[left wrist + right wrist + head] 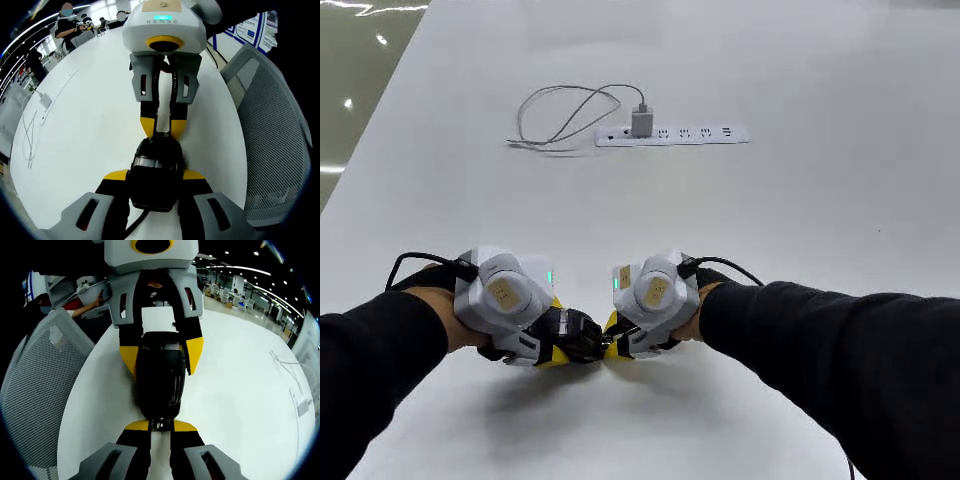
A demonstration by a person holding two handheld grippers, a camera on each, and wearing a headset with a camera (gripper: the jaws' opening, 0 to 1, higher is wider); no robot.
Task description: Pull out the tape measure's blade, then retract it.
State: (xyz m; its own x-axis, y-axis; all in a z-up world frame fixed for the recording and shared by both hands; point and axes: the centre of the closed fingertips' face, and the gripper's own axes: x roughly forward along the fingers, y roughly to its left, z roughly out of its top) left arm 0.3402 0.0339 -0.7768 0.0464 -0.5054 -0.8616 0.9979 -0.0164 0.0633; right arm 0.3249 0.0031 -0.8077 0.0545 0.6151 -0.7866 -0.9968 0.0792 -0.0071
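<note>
Readable text: "XENSE" (pixel 161 21) on the housing of the right gripper (pixel 163 127), seen in the left gripper view. In the head view each gripper has a tan sticker (pixel 503 292) on top, with marks too small to read. The wall posters behind in the left gripper view are also too small to read.

The tape measure (pixel 155 172) has a black case and is held between the two grippers, just above the white worktop (pixel 770 220), close to its near edge and roughly mid-width. The grippers face each other nose to nose.

Left gripper (pixel 161 354): jaws are closed on the case from both sides, with the yellow pads flat on its flanks and the case deep between them.

Right gripper: jaws are almost together, pinching the small tab (pixel 159 423) at the case's front end. The tab sits tight against the case.

Long axis of the case runs left-right along the near edge, in line with both sets of jaws. The tab end points at the right gripper and the back end sits in the left gripper.

Towards the far edge there is a white power strip (pixel 672 134) lying parallel to that edge. A grey charger (pixel 641 122) is plugged in near its left end, and its cable (pixel 565 115) is looped to the left.

A grey mesh chair back (pixel 270 125) sits just off the near edge.
</note>
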